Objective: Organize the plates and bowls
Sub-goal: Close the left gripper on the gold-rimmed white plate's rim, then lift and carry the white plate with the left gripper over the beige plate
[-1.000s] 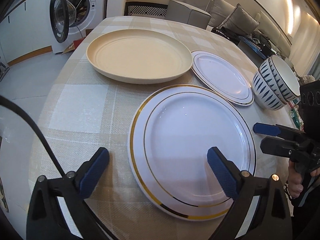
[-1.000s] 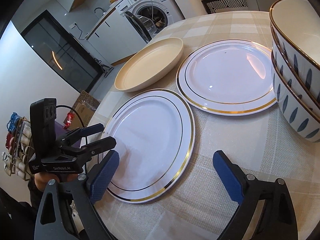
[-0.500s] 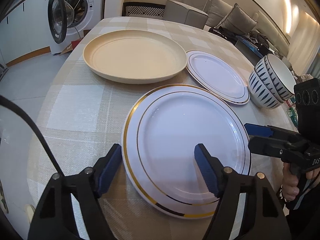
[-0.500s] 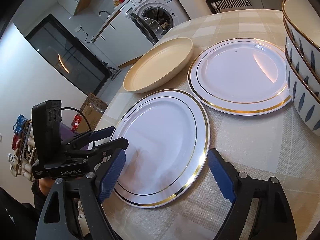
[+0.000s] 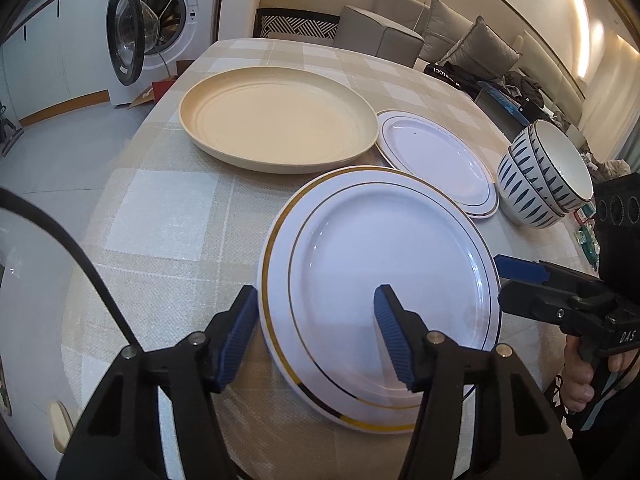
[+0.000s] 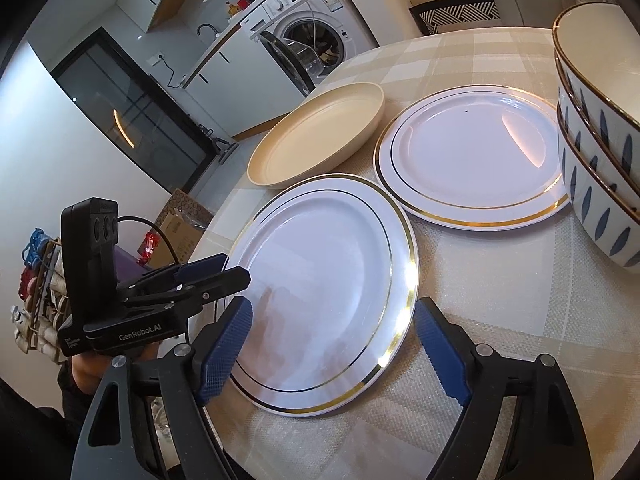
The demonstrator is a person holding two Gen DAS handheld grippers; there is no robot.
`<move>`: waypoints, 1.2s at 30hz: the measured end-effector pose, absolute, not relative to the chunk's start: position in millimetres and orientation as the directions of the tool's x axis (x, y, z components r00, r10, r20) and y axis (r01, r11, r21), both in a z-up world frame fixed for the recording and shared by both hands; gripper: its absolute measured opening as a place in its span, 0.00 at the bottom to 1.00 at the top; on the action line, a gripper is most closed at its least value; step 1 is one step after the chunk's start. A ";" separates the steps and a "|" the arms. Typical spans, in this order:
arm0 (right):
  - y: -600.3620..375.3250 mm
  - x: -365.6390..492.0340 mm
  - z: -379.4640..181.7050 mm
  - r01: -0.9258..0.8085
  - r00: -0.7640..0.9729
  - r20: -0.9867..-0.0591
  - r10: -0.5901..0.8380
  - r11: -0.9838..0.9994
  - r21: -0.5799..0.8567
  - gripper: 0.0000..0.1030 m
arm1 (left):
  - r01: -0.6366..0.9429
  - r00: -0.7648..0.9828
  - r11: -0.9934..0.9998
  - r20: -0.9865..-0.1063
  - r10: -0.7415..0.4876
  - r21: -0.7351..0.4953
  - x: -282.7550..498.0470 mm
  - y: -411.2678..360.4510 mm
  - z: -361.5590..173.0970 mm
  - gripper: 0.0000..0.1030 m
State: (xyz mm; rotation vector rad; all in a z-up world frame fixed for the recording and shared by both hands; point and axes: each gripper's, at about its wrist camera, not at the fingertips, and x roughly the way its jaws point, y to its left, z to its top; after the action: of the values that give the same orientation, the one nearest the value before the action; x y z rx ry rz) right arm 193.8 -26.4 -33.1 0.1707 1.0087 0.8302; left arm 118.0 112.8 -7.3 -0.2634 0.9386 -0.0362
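A large white plate with a gold rim (image 5: 380, 280) (image 6: 324, 280) lies nearest on the checked tablecloth. My left gripper (image 5: 316, 332) (image 6: 224, 272) straddles its left rim and its jaws are closing. One pad is outside the rim and the other over the plate; neither presses on it. My right gripper (image 6: 334, 344) (image 5: 520, 284) is open, its pads either side of the plate's near right part. Behind lie a second gold-rimmed white plate (image 5: 436, 160) (image 6: 472, 152) and a wide beige plate (image 5: 276, 120) (image 6: 320, 136). Stacked blue-leaf bowls (image 5: 544, 176) (image 6: 600, 140) stand at the right.
The round table (image 5: 160, 208) drops off close behind both grippers. A washing machine with its door open (image 5: 132, 36) (image 6: 304, 40) stands beyond the far left edge. A patterned chair (image 5: 298, 24) and a sofa are at the back. A cardboard box (image 6: 180, 220) sits on the floor.
The left jaws have narrowed a lot around the near plate's left rim. The right jaws narrowed slightly at first, then held. The plates and bowls have not moved.
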 end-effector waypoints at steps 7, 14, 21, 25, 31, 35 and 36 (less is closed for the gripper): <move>-26.8 195.1 -23.8 -0.545 0.290 -0.668 0.685 0.692 0.473 0.83 | -0.089 0.616 0.969 -0.777 -0.128 -0.230 119.4 112.8 4.8 0.57; -16.5 201.8 -9.1 -0.564 0.318 -0.659 0.681 0.695 0.447 0.83 | -0.108 0.639 0.969 -0.762 -0.104 -0.222 127.7 122.1 15.9 0.57; -3.2 214.9 14.1 -0.583 0.348 -0.644 0.682 0.695 0.421 0.83 | -0.125 0.666 0.968 -0.741 -0.082 -0.220 138.3 133.4 27.8 0.57; 4.9 224.6 25.5 -0.579 0.369 -0.641 0.674 0.705 0.408 0.83 | -0.130 0.679 0.969 -0.731 -0.068 -0.210 144.8 138.1 34.9 0.57; 22.2 242.9 40.5 -0.584 0.382 -0.638 0.669 0.709 0.394 0.82 | -0.153 0.696 0.964 -0.716 -0.051 -0.217 161.3 155.2 45.0 0.57; 37.2 257.6 49.5 -0.595 0.381 -0.635 0.672 0.704 0.388 0.82 | -0.172 0.703 0.961 -0.710 -0.035 -0.217 175.2 168.6 49.0 0.57; 40.6 262.1 51.0 -0.596 0.382 -0.633 0.673 0.703 0.387 0.82 | -0.177 0.705 0.960 -0.709 -0.031 -0.218 178.9 172.4 49.6 0.57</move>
State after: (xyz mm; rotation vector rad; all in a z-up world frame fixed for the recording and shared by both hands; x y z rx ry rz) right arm 262.1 40.6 51.0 0.1008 0.8561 0.8114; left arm 178.9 172.4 49.6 -0.2805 0.7874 0.0827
